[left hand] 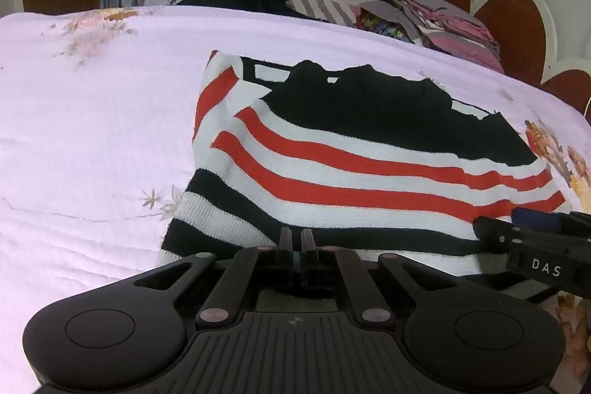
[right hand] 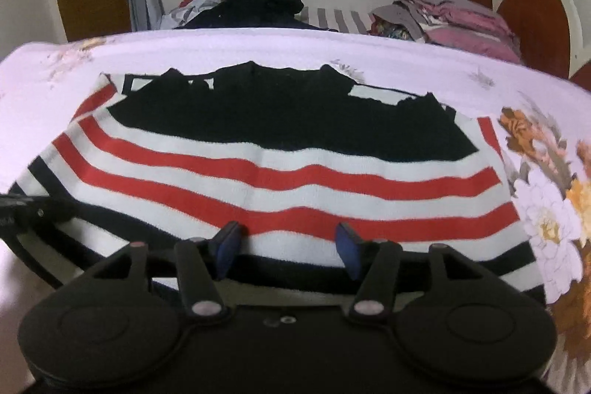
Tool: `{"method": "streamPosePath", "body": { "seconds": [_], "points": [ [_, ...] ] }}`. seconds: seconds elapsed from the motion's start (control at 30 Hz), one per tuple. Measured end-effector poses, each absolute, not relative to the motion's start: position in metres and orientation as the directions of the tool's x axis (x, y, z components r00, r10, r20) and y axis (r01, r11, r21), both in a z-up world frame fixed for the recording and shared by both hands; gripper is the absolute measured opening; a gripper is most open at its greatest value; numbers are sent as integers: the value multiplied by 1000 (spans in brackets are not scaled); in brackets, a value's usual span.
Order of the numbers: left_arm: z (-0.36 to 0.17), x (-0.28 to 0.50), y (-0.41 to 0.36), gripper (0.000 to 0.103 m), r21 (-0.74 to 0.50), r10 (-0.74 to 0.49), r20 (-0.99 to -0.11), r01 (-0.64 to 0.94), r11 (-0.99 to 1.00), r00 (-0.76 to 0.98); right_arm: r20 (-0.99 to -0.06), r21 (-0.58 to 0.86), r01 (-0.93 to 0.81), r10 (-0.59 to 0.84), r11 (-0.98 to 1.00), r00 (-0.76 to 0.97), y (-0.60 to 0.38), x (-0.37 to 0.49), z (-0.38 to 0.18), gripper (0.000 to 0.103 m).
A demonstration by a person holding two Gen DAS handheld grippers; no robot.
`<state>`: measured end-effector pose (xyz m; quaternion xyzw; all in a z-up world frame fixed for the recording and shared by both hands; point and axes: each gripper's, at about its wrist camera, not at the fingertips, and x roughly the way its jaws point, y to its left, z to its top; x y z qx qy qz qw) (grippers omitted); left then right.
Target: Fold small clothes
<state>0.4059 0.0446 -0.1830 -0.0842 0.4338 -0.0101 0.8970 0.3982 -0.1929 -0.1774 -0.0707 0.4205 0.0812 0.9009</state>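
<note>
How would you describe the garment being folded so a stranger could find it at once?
Start at the bed with the pale flowered cover. The sweater lies flat on its near side, just ahead of both grippers. Unlike the dark heap and pink pile at the far edge, it has a black top and red, white and black stripes.

Left black two-finger gripper (left hand: 296,239): 2 narrow fingers pressed together, no visible gap, pitched downward, linkage arms drawn in toward the centre. Right black two-finger gripper (right hand: 290,248): 2 blue-padded fingers (right hand: 347,246) spread well apart, nothing clamped between them, also pitched downward. From the left wrist view the right gripper's black body pokes in at the lower right edge, close beside the left one. No hands or sleeves visible.
</note>
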Motion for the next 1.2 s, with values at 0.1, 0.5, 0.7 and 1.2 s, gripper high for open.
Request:
{"method": "streamPosePath", "body": {
  "seconds": [0.1, 0.5, 0.7, 1.2],
  "points": [
    [-179, 403, 45, 37, -192, -126, -771, -39, 981, 624, -749, -33, -200, 109, 979, 654, -193, 395, -168, 57],
    [-162, 386, 34, 74, -184, -143, -782, -5, 983, 606, -773, -25, -185, 99, 982, 627, -199, 393, -176, 71],
    [-165, 378, 35, 74, -189, -155, -797, 3, 982, 584, -776, -73, -204, 73, 976, 626, -198, 385, -186, 77],
    [-207, 353, 78, 75, -506, -329, -752, -182, 843, 571, -750, 40, -163, 137, 986, 647, -219, 371, -167, 78]
  ]
}}
